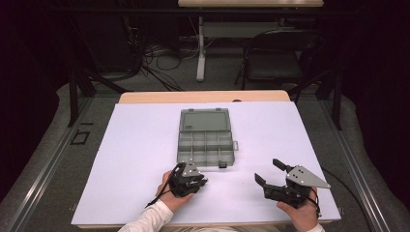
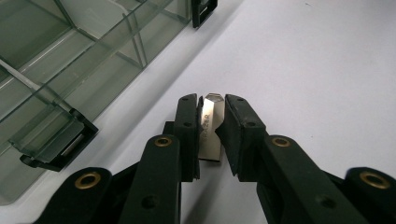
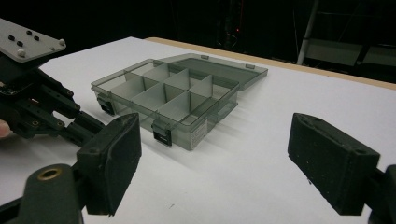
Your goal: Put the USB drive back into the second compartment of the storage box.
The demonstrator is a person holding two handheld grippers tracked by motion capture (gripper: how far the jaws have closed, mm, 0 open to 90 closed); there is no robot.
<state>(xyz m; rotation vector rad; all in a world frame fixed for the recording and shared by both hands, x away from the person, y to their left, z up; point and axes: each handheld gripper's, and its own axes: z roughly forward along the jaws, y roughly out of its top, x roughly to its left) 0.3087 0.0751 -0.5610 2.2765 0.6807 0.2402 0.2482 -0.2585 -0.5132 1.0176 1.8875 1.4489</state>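
Just beside the open box, the left hand-held gripper pinches a small metal piece — upright between its pads.

Open white table all round, one box in the middle

The open compartment box blocks the centre, its latch just beside the left gripper; right side lies free.

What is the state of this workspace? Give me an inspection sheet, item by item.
Surface: white table top, wooden edge at the far side.
Job's things: grey compartment box with its lid open; small metal piece.
Clutter: nothing seen.
Grippers: left gripper shut on the metal piece beside the box; right gripper open, nothing between its jaws.
Cables: one trails from the left gripper; a tangle on the floor.
Surroundings: dark room, folding chair, table leg.
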